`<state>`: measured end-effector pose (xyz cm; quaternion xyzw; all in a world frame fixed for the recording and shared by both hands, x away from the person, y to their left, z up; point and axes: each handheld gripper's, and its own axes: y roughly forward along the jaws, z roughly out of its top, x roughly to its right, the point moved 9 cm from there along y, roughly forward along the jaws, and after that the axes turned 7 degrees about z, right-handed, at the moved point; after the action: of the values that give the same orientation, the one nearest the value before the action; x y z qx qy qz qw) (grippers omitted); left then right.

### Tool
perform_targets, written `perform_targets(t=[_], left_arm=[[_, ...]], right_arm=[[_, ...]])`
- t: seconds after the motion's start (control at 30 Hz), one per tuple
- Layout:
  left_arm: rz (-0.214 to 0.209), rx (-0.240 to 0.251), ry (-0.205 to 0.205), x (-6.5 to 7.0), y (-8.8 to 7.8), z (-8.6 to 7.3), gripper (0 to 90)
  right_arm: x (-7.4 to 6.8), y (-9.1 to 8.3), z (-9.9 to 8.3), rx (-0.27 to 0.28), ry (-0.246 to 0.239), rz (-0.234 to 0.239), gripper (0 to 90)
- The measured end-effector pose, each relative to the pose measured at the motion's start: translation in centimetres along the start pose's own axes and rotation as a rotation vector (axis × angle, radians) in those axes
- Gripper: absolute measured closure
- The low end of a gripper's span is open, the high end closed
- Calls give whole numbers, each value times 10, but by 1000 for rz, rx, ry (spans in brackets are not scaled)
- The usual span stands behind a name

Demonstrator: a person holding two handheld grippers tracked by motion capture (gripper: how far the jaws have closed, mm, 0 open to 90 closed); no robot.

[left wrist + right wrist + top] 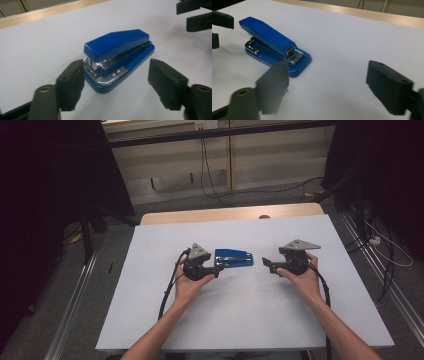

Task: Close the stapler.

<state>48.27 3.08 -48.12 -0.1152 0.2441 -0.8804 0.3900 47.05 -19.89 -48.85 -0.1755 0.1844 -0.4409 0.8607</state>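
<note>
Your left claw (pixel 218 269) stands wide, nothing gripped. In the left gripper view its two black jaws flank the near end of the blue stapler (pixel 117 57), one jaw just beside the stapler's base, the other apart from it with bare desk between (whether that nearer jaw actually touches the base, you cannot tell from here).

Your right claw (pixel 266 265) is also wide and holds nothing. In the right gripper view its jaws frame bare white desk (pixel 352 45), with the stapler lying off to one side beyond them, its hinged end nearest.

The stapler lies flat on the white desk, near its middle, between your two hands. From the high view it sits just beside your left claw and a little apart from your right one, its long side running across the desk. Its blue top arm is down over the silver metal magazine.
</note>
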Motion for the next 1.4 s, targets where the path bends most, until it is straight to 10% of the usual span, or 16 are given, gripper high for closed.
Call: perform_targets(t=[0.27, 1.4], left_arm=[[21, 47, 8, -4, -7, 6, 48], [149, 130, -42, -32, -100, -15, 34]], right_arm=[[-6, -11, 8, 55, -36, -32, 42], [-16, -55, -3, 118, -56, -126, 29]])
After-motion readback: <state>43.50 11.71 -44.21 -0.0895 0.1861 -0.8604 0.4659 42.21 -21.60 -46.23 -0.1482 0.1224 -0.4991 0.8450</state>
